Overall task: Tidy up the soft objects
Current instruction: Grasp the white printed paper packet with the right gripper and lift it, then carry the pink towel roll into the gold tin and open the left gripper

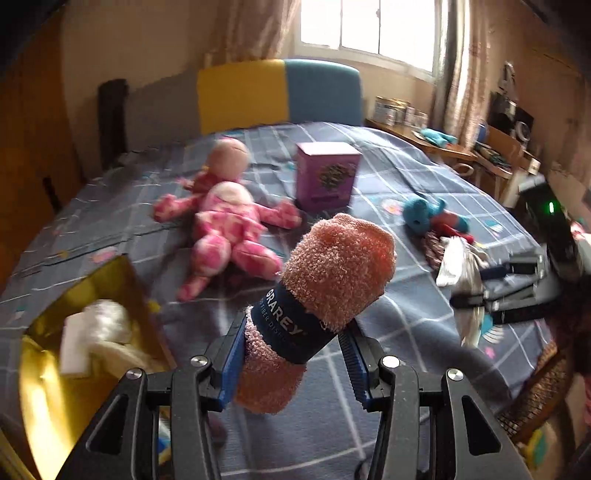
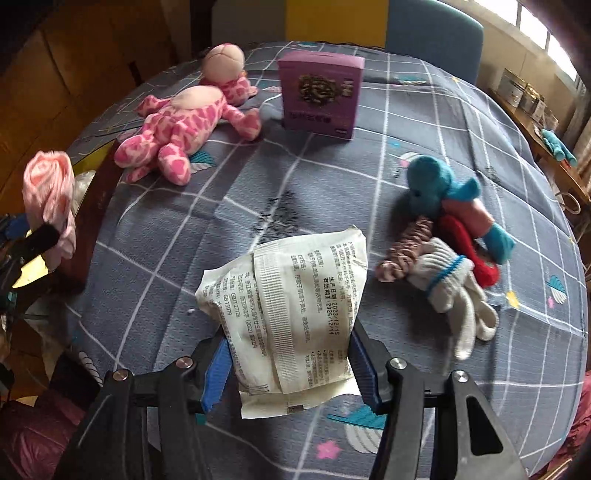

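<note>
The left wrist camera rides just behind the left gripper (image 1: 295,354) and looks along its fingers, tilted down across the counter (image 1: 388,170) toward the far edge, the chair (image 1: 279,92) and the window (image 1: 369,29) beyond. It sits near the counter's left edge, close above a gold box (image 1: 74,332).

The right wrist camera sits behind the right gripper (image 2: 291,365) and faces more steeply down, close over the near part of the counter (image 2: 443,122), toward the same far edge.

Both views share the pink doll (image 1: 221,229) (image 2: 177,129), the purple box (image 1: 327,175) (image 2: 319,96) and the blue toy (image 1: 421,214) (image 2: 432,184). Each camera also catches the other gripper at its frame's side.
</note>
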The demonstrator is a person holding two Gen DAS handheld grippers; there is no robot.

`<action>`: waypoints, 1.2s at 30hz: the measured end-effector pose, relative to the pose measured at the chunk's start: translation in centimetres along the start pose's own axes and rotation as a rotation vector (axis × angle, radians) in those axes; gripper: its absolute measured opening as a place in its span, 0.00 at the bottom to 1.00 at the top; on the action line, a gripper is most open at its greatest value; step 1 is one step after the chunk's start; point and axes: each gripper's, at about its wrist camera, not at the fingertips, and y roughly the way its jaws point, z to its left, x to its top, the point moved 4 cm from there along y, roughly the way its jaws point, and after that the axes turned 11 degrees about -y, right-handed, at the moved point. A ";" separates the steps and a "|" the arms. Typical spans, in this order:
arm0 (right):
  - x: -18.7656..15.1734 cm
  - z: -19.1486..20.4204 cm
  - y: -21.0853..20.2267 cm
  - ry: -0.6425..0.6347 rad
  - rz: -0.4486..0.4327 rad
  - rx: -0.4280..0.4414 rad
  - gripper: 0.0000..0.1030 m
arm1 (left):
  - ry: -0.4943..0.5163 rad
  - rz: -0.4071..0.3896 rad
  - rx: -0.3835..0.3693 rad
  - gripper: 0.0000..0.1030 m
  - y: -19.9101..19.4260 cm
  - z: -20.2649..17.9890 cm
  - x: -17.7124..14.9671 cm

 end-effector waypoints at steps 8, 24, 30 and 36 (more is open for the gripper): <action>0.5 4.0 5.0 -0.008 0.040 0.002 0.54 | -0.078 -0.070 0.166 0.48 -2.5 5.7 0.4; 0.3 4.0 5.4 0.042 0.021 -0.035 0.54 | -0.159 -0.122 0.300 0.48 -5.5 11.8 -0.8; 0.1 4.4 5.4 0.032 0.027 -0.058 0.54 | -0.185 -0.110 0.312 0.48 -5.4 13.0 -1.4; 0.2 4.3 5.3 0.037 0.024 -0.060 0.54 | -0.356 -0.028 0.270 0.48 -4.4 17.5 -2.6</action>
